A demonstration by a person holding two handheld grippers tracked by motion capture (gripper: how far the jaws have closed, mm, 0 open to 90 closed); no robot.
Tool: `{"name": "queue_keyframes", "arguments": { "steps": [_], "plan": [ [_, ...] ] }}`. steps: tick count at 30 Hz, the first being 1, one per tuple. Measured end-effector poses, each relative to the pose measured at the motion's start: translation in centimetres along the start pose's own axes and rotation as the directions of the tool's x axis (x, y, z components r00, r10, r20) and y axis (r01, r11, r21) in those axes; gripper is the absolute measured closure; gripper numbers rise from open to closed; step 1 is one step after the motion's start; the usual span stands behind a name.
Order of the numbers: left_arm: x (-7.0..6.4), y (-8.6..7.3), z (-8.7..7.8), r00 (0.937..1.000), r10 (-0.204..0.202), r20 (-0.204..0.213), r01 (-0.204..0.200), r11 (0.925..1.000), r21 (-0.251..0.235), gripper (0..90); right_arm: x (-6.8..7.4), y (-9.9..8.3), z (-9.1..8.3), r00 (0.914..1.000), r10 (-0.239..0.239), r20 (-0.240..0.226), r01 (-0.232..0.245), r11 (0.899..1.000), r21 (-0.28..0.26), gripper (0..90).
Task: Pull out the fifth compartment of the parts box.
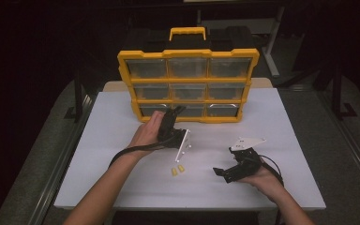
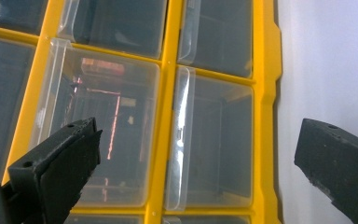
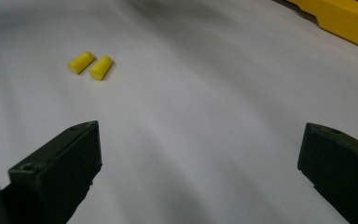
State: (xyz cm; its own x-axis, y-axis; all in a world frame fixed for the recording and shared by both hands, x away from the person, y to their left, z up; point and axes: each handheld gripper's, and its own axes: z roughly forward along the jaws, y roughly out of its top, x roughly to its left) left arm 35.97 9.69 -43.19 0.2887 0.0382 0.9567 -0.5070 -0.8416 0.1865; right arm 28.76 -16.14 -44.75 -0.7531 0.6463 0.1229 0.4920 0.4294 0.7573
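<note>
A yellow organizer (image 1: 187,54) with clear plastic drawers stands upright at the back middle of the white table (image 1: 112,154). My left gripper (image 1: 174,114) is up against its bottom row, rolled on its side. In the left gripper view it (image 2: 198,140) is open and empty, with the jaws wide apart in front of a clear drawer (image 2: 121,135) and the yellow frame (image 2: 168,93). Two yellow foam earplugs (image 1: 177,169) lie side by side on the table. My right gripper (image 1: 221,172) points left toward the earplugs (image 3: 91,65) from a short way off, and it (image 3: 200,135) is open and empty.
The organizer's yellow carry handle (image 1: 187,33) sticks up at the back. A corner of its yellow frame (image 3: 349,18) shows at the top right of the right gripper view. White tabletop stretches to both sides, and dark floor surrounds the table.
</note>
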Motion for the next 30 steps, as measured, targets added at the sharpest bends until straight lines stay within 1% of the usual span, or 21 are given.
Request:
{"name": "queue_keyframes", "arguments": {
  "steps": [5,11,15,20,22,23,30],
  "plan": [
    [0.3,0.2,0.2,0.9999,0.009,-0.012,-0.009,0.9999,-0.007,0.0,0.0,0.0,0.0,1.0000,0.002,-0.006,-0.002,1.000,-0.002,0.0],
    [1.5,0.5,0.5,0.9990,0.019,-0.040,-0.019,0.9997,-0.016,0.0,0.0,-0.1,-0.1,1.0000,0.007,-0.002,-0.007,1.000,-0.002,0.0],
    [1.8,0.6,0.6,0.9988,0.024,-0.043,-0.025,0.9995,-0.018,0.0,0.0,-0.1,-0.2,0.9999,0.011,-0.001,-0.011,1.000,-0.003,0.0],
    [2.5,0.7,0.8,0.9977,0.034,-0.058,-0.036,0.9992,-0.019,0.0,0.0,-0.1,-0.2,0.9999,0.012,0.000,-0.012,1.000,-0.002,0.0],
    [2.5,0.7,0.8,0.9977,0.034,-0.058,-0.036,0.9992,-0.019,0.0,0.0,-0.1,-0.2,0.9999,0.013,-0.001,-0.013,1.000,-0.002,0.0],
    [2.8,0.7,0.8,0.9974,0.037,-0.062,-0.038,0.9991,-0.016,0.0,0.0,-0.1,-0.2,0.9999,0.013,-0.001,-0.013,1.000,-0.002,0.0],
    [3.5,0.8,1.0,0.9959,0.052,-0.073,-0.053,0.9985,-0.013,0.0,-0.1,-0.1,-0.2,0.9999,0.013,0.000,-0.013,1.000,-0.004,0.0]
  ]
}}
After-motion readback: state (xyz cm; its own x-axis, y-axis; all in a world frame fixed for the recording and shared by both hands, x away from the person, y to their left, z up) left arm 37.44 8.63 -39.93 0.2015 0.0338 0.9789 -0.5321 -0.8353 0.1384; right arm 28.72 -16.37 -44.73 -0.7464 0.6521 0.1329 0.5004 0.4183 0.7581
